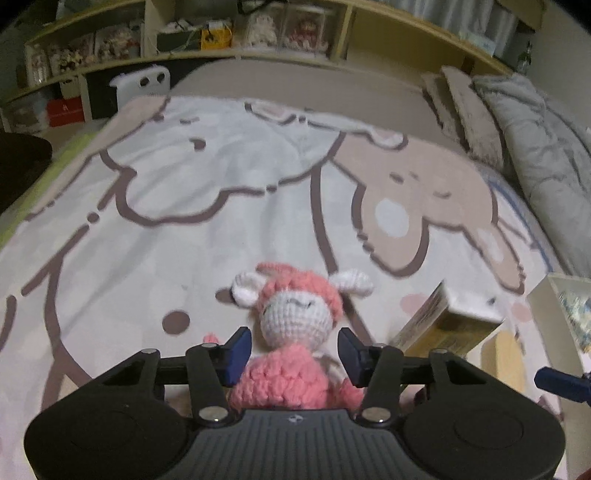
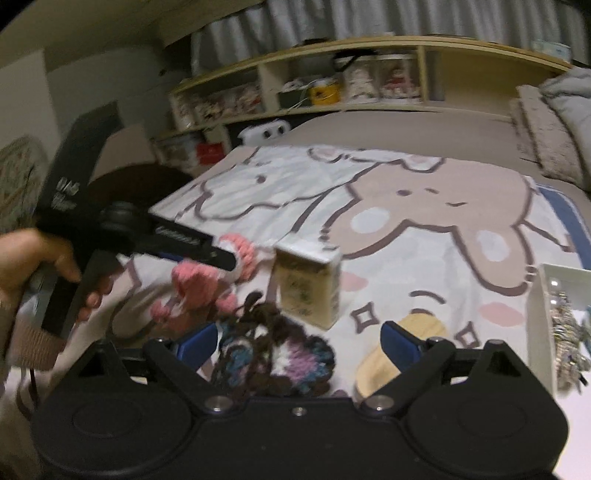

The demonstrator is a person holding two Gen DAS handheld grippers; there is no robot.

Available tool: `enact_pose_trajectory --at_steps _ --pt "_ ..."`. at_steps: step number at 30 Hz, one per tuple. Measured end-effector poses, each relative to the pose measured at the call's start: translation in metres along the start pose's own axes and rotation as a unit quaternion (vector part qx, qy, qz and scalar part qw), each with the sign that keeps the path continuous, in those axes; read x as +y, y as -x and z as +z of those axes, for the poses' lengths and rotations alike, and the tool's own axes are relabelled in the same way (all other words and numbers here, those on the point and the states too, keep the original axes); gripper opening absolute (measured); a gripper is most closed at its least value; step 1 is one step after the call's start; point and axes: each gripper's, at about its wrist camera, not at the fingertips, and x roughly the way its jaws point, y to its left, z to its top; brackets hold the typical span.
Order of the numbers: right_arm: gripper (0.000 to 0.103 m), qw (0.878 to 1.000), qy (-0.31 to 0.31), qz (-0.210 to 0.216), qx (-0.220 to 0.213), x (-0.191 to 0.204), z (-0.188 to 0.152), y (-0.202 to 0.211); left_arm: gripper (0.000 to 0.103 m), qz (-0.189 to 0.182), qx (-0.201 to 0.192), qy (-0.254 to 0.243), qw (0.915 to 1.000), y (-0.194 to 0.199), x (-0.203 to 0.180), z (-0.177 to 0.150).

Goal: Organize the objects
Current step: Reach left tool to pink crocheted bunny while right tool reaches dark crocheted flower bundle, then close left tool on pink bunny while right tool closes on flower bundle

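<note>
Left gripper (image 1: pixel 293 349): fingers apart, standing on either side of a pink and white crocheted lamb doll (image 1: pixel 291 332). The pads flank the doll's neck and body; whether they touch the yarn cannot be told. The doll sits low centre in the left wrist view, on a cartoon-print blanket (image 1: pixel 207 192) showing outlined animal figures in white and tan.

Right gripper (image 2: pixel 299 341): fingers wide apart, gripping nothing. Between them, low centre of the right wrist view, lies a dark crocheted piece (image 2: pixel 273 354) in brown, blue, purple and white yarn. Just beyond it stands a yellowish carton (image 2: pixel 308 282), upright, its printing too blurred to read. A round wooden disc (image 2: pixel 406 350) lies on the blanket by the right finger. A white tray (image 2: pixel 535 325) holding small mixed items sits at the right edge.

In the same view the left hand (image 2: pixel 33 266) holds the left gripper's black handle at mid left, with the doll at its tip. White lettering on the handle is not legible.

A wooden shelf unit (image 1: pixel 258 33) spans the top of the frame. A red box (image 1: pixel 66 110) at upper left carries a pale mark, unreadable. Grey bedding (image 1: pixel 535 147) lies at upper right.
</note>
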Motion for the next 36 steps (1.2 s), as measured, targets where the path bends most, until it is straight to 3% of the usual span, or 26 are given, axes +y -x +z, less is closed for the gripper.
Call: enact_pose_trajectory --at_steps 5,9,11,14,16,18,36 --pt "0.095 0.999 0.043 0.003 0.014 0.009 -0.005 -0.015 0.048 0.007 0.013 -0.009 0.9998 -0.007 0.003 -0.004" --pt "0.090 0.999 0.032 -0.001 0.016 0.008 -0.005 -0.024 0.047 0.009 0.018 -0.011 0.9997 -0.007 0.003 -0.006" --pt "0.086 0.999 0.016 0.019 0.023 0.004 -0.005 -0.029 0.047 0.009 0.017 -0.014 0.9997 -0.007 0.003 -0.008" --pt "0.071 0.998 -0.005 0.038 0.043 0.004 -0.006 -0.034 0.046 0.008 0.016 -0.012 0.9998 -0.007 0.005 -0.009" --pt "0.052 0.997 -0.011 0.054 0.050 0.005 -0.008 -0.032 0.045 0.009 0.015 -0.010 0.9998 -0.005 0.004 -0.009" --pt "0.044 0.997 -0.007 0.059 0.055 0.009 -0.006 -0.029 0.044 0.009 0.015 -0.010 0.9998 -0.002 0.002 -0.011" --pt "0.042 0.993 -0.020 0.037 0.106 0.003 -0.016 0.032 0.043 -0.016 0.088 -0.057 0.9944 0.046 -0.027 -0.058"
